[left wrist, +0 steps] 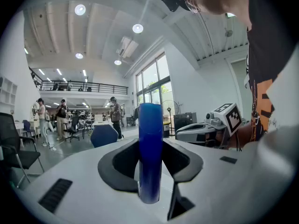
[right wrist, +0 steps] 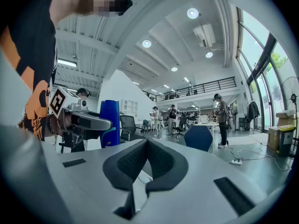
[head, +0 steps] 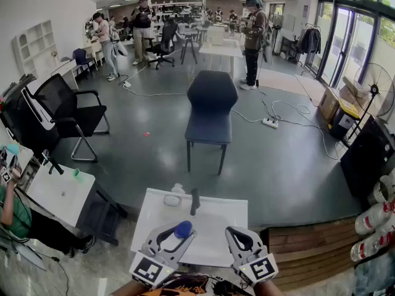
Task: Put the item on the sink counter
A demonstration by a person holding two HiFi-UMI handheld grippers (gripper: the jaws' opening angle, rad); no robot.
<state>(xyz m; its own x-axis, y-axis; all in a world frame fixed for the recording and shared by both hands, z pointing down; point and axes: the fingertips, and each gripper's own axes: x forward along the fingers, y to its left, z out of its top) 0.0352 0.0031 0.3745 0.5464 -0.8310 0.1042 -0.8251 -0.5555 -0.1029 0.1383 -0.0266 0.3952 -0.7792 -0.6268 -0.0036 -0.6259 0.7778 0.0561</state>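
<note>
A tall blue container (left wrist: 150, 153) stands upright in the left tongs (head: 178, 234), whose pads press on its sides at a middling width, low in the frame and just left of centre in the head view. The right tongs (right wrist: 147, 144) sit beside them at lower right, closed tip to tip with nothing between them. Both are held over the near edge of the white sink table (head: 223, 219), which fills the lower middle of the frame. At the table's far edge are a dark faucet (head: 194, 201), a small pale round object (head: 172, 200) and a little bottle (head: 178, 189). Beyond it, a dark chair (head: 211, 106) faces away at frame centre, and people stand about the hall across the top of the frame. By the look of it, the pick-up is done and the placing is not: the container is carried in the air, not yet resting on the white surface. What appears to be left is to bring it down onto a bare patch of the table, open the left tongs and draw them clear without tipping it.
</note>
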